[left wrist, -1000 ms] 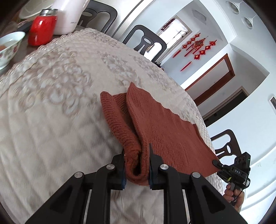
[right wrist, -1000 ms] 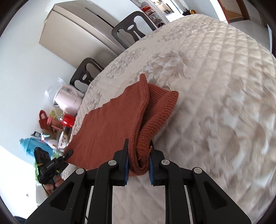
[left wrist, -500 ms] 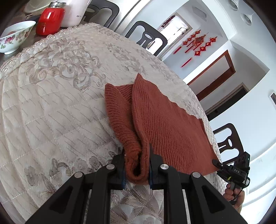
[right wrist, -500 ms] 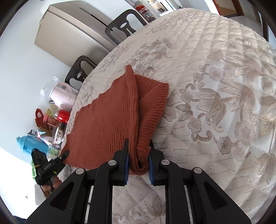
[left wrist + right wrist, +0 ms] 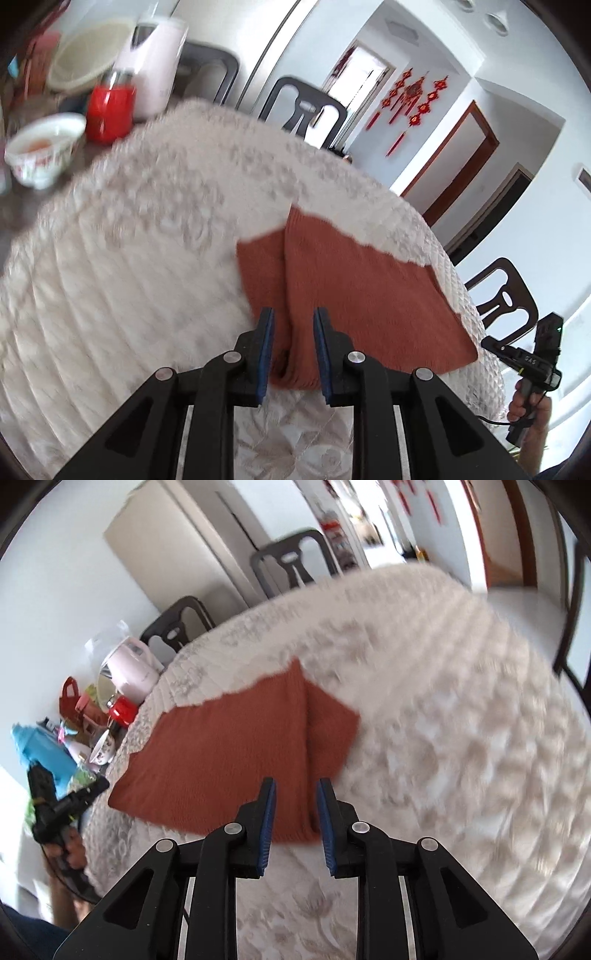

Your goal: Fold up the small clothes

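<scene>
At the left stand a floral bowl (image 5: 42, 146), a red jar (image 5: 109, 112) and a pale pink kettle (image 5: 155, 70). The rust knitted garment (image 5: 354, 291) lies folded flat on the quilted tablecloth (image 5: 129, 258). Left gripper (image 5: 291, 332) and right gripper (image 5: 294, 805) are both opening, pads clear of the garment's corners below them.

Left tool (image 5: 291, 338) tilted downward, jaws opening, right tool (image 5: 293, 808) likewise angled down, jaws opening

Rust-red ribbed knit cloth (image 5: 362, 295) on a cream quilted tablecloth (image 5: 129, 258) — matt, soft — glossy red jar (image 5: 110, 110) beyond.
</scene>
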The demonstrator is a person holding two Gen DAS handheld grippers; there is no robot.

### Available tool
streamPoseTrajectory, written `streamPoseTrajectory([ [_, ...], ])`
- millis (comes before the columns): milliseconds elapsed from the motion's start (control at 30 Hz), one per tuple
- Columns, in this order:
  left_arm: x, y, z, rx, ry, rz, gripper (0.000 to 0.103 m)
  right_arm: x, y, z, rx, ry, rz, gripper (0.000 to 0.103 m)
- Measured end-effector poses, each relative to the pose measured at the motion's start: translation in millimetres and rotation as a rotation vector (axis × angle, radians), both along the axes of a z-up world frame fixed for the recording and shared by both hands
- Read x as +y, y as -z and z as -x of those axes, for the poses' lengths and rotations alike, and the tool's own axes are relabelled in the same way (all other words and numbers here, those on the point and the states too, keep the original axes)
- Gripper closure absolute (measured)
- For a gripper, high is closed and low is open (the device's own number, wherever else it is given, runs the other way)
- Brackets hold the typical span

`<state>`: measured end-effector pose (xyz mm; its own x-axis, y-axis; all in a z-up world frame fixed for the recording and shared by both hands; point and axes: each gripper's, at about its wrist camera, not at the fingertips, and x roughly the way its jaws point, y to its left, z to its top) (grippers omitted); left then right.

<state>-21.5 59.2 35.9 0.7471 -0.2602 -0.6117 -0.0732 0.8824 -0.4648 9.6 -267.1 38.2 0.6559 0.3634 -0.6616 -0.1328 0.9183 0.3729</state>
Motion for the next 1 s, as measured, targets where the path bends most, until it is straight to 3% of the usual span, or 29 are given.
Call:
streamPoseTrajectory([
  [167,-25.7,-4.1,-31.9,-0.026,0.072,-0.030,0.079,28.3,17.0,-24.6,0.023,-0.047,0.065,0.080],
  [267,-39.3,7.4,-47.1,0.005,0.103,-0.062,0.079,31.4,29.8,-28.5,0.047,-0.044,0.122,0.082],
  [367,-40.4,23.8,-49.5,0.066,0.100,-0.091,0.079,25.8,27.0,-23.5,0.039,-0.049,0.126,0.082],
  [567,-37.3,17.0,-45.4,0.048,0.108,-0.089,0.079,31.6,16.1,-34.2,0.005,-0.047,0.143,0.082],
  [733,-42.2,6.3,-74.7,0.024,0.091,-0.117,0.079,40.7,14.6,-62.1,0.002,-0.030,0.151,0.082],
  [1000,-57.4,9.5,-116.3,0.069,0.086,-0.159,0.079,46.1,16.5,-98.9,0.034,-0.028,0.118,0.082],
])
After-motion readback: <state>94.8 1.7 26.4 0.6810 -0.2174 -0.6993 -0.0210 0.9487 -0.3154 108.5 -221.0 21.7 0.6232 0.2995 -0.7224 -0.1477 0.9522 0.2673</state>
